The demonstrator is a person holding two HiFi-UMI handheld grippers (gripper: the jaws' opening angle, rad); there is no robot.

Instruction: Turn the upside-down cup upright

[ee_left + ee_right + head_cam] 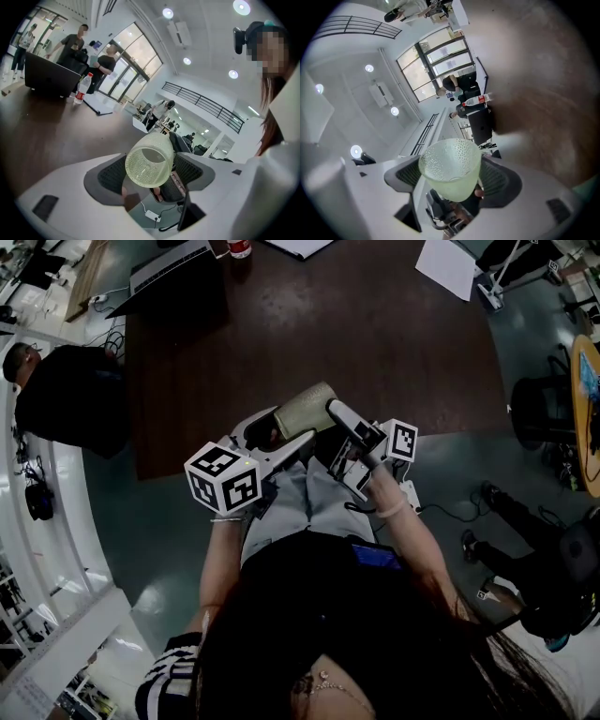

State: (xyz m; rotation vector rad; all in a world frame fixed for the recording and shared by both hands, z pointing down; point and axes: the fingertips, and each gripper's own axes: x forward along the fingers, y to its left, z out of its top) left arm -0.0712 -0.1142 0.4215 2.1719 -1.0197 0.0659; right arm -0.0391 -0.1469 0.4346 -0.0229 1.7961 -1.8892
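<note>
So the cup [305, 409] isn't sitting on anything right now. It's hanging in the air just off the near edge of the dark bench [375, 334], tipped roughly onto its side, so I'd call this about halfway through the flip.

The left gripper [151, 161] is coming in from about 7 o'clock in the head view. Its jaws are standing as wide as they go, with the cup sitting between them but the pads not looking like they're pressing on it. The right gripper [451, 166] is reaching in from about 4 o'clock, and it's the one doing the work: its jaws are clamping the pebbly cup across the body, with the wide rim pointing away toward 12 o'clock in its own view.

My take on doing this bit well:

- With the left side letting go, everything is riding on the right grip, so it needs to be squeezing firmly. The cup is tapered and looks slick, so it could slide out toward the narrow end.
- Back the left gripper straight off so a jaw isn't clipping the cup on the way out.
- Finish the roll with the right wrist until the rim is facing up, and only then start lowering.
- Aim for bare bench around 12 o'clock, well in from the edge, and set the base down flat before opening.
</note>
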